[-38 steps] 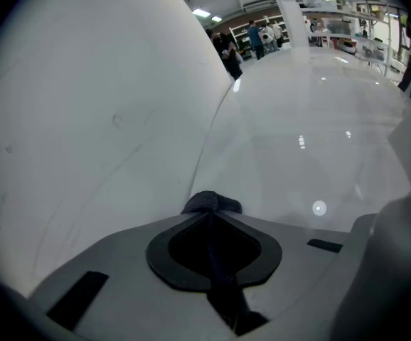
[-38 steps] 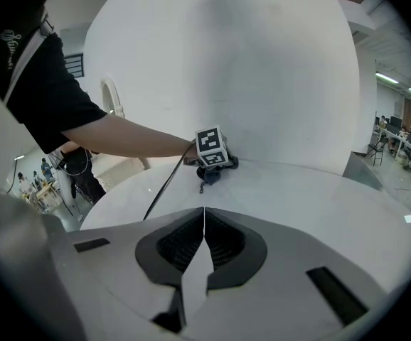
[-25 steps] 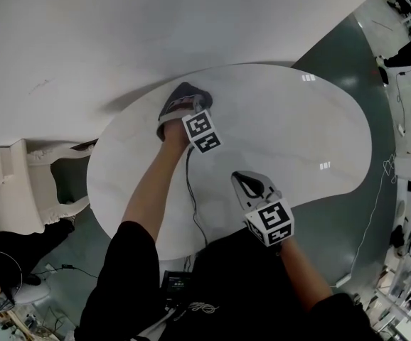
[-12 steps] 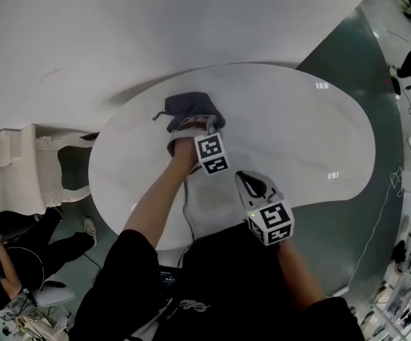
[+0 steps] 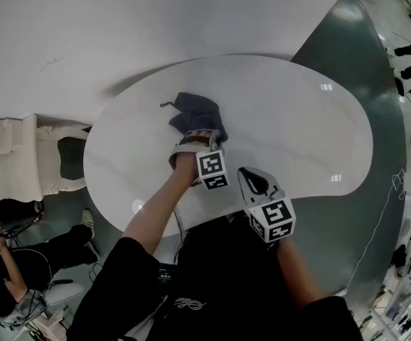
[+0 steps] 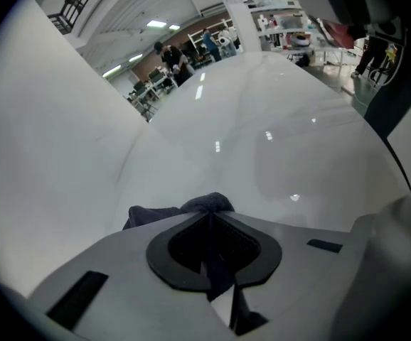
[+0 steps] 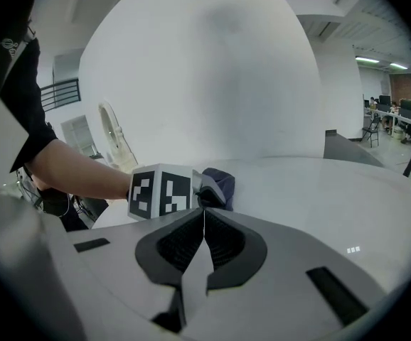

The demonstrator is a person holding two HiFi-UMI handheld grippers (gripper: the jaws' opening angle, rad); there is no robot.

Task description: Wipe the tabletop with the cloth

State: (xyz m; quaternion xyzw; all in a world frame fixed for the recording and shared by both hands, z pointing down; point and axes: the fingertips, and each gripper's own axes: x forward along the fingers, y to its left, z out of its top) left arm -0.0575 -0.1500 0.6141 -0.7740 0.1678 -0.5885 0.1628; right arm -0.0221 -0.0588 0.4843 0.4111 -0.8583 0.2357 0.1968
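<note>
Tabletop (image 5: 298,133): white, glossy, kidney-shaped. Cloth (image 5: 197,114): dark grey, bunched, lying on the top toward 10 o'clock from its centre. Left gripper (image 5: 193,138): at the cloth's 6 o'clock edge, jaws pinched on a fold of it. Right gripper (image 5: 245,173): at 4 o'clock from the left one, jaws closed together, nothing between them.

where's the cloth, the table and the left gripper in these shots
cloth (image 5: 197,112), head view, middle of the dark crumpled fabric
table (image 5: 298,133), head view, bare white top right of the cloth
left gripper (image 6: 208,219), left gripper view, where its jaw tips pinch the cloth
</note>
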